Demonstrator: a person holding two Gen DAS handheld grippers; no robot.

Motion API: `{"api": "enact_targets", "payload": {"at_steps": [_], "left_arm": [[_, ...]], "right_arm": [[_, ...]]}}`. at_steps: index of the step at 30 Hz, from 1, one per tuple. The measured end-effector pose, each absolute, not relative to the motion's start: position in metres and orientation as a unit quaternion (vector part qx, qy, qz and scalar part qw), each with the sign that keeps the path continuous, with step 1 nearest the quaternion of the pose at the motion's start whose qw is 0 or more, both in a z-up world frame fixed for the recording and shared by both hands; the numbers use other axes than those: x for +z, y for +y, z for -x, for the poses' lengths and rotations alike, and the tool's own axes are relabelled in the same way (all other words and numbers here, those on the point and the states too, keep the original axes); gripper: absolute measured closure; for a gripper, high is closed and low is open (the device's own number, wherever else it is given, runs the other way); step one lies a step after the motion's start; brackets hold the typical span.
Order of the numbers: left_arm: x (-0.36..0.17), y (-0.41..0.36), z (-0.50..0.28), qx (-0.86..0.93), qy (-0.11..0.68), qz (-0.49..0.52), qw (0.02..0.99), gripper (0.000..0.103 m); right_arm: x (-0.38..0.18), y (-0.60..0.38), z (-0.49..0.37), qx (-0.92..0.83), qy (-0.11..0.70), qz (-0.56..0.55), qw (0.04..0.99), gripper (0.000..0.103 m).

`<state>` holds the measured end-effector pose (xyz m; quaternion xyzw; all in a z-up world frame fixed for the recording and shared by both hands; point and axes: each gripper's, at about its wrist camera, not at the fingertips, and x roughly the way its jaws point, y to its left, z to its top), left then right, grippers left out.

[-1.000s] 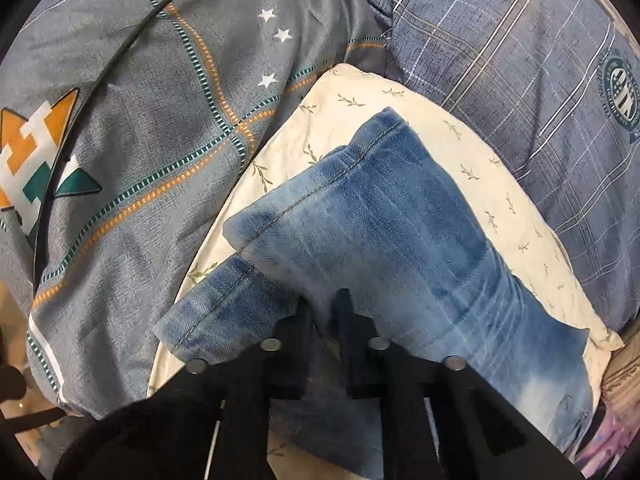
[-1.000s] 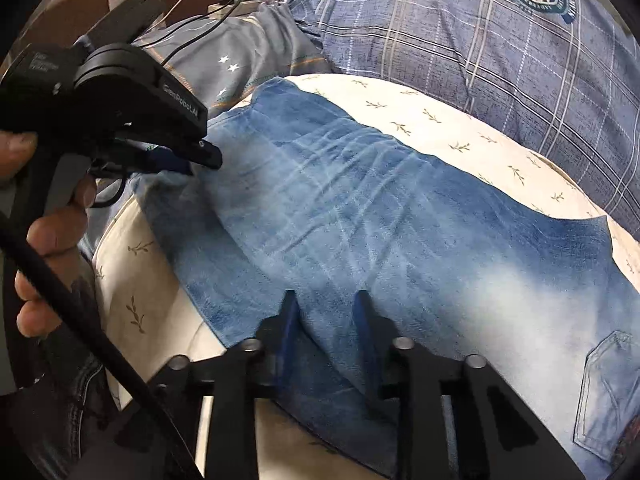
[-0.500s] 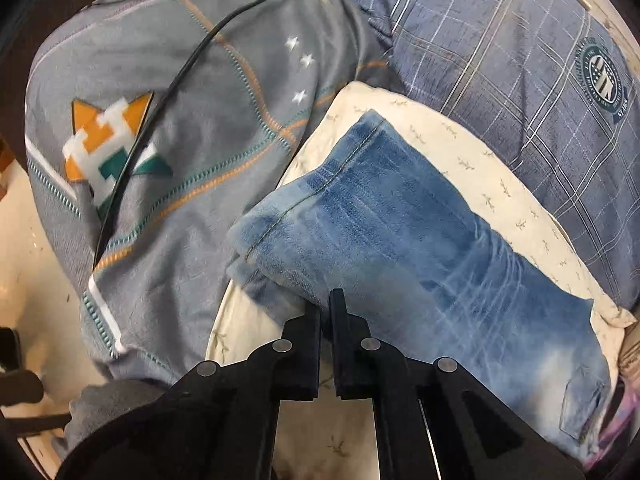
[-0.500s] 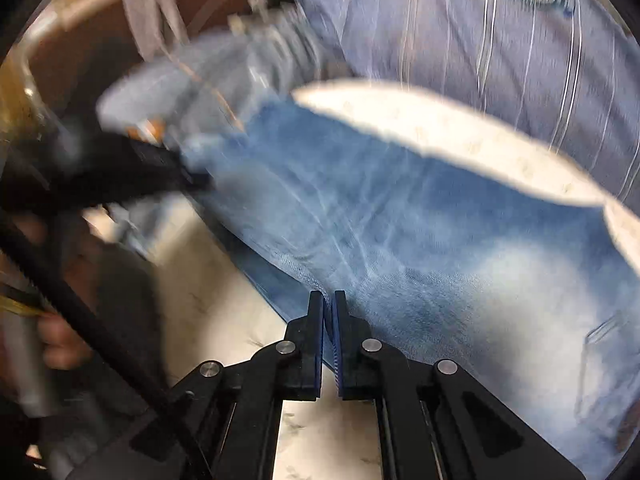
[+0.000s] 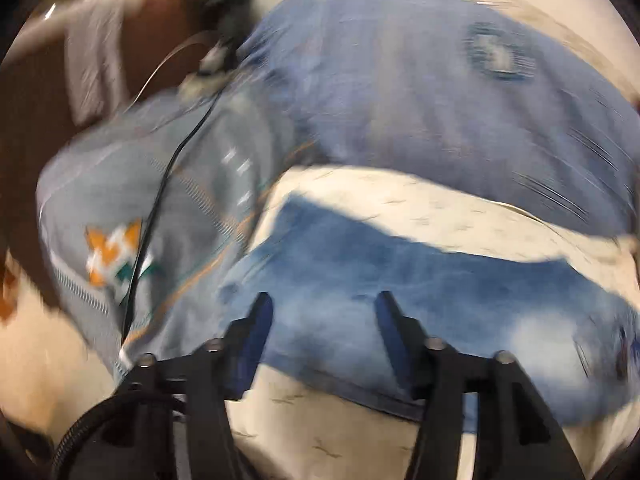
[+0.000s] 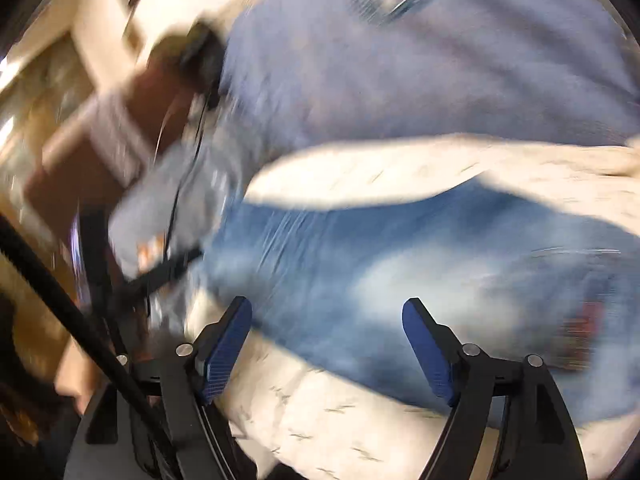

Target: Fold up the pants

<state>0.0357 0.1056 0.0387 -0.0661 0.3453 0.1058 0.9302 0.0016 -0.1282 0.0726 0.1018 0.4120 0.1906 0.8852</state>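
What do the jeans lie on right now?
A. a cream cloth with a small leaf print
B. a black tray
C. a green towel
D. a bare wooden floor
A: the jeans lie on the cream leaf-print cloth, which shows along both their far and near edges.

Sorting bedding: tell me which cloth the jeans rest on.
The cream leaf-print cloth, directly beneath the jeans; the grey quilt and blue plaid quilt lie beyond.

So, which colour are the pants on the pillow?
Blue denim pants, faded paler in patches; clearest in the left wrist view.
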Motion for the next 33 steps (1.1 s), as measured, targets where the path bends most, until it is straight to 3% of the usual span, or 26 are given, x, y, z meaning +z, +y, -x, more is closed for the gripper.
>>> {"api": "enact_targets", "payload": {"at_steps": [6,11,17,28,30,31,33], "left_arm": [[0.062,0.004,-0.011,-0.078,0.328,0.029,0.941,0.047],[0.069,-0.089,-0.002,-0.209,0.331,-0.032,0.919,0.047],[0.044,-0.174,-0.019,-0.290,0.344,-0.126,0.884,0.046],[-0.025,-0.283,-0.033,-0.326,0.333,-0.305,0.831,0.042],[-0.032,-0.291,-0.036,-0.315,0.323,-0.313,0.836,0.050],[-0.036,-0.294,-0.037,-0.321,0.322,-0.304,0.837,0.068],[-0.040,-0.297,-0.039,-0.318,0.325,-0.292,0.842,0.074]], "right_arm": [[0.095,-0.256,0.014,0.076,0.361,-0.232,0.900,0.023],[0.084,-0.329,0.018,-0.021,0.378,-0.262,0.888,0.022],[0.054,-0.391,0.032,-0.085,0.392,-0.325,0.856,0.022],[0.004,-0.441,0.037,-0.015,0.393,-0.504,0.769,0.021],[0.000,-0.444,0.038,-0.013,0.392,-0.515,0.762,0.021],[-0.001,-0.446,0.037,-0.011,0.392,-0.518,0.760,0.020],[-0.004,-0.446,0.032,-0.009,0.399,-0.520,0.755,0.020]]}}
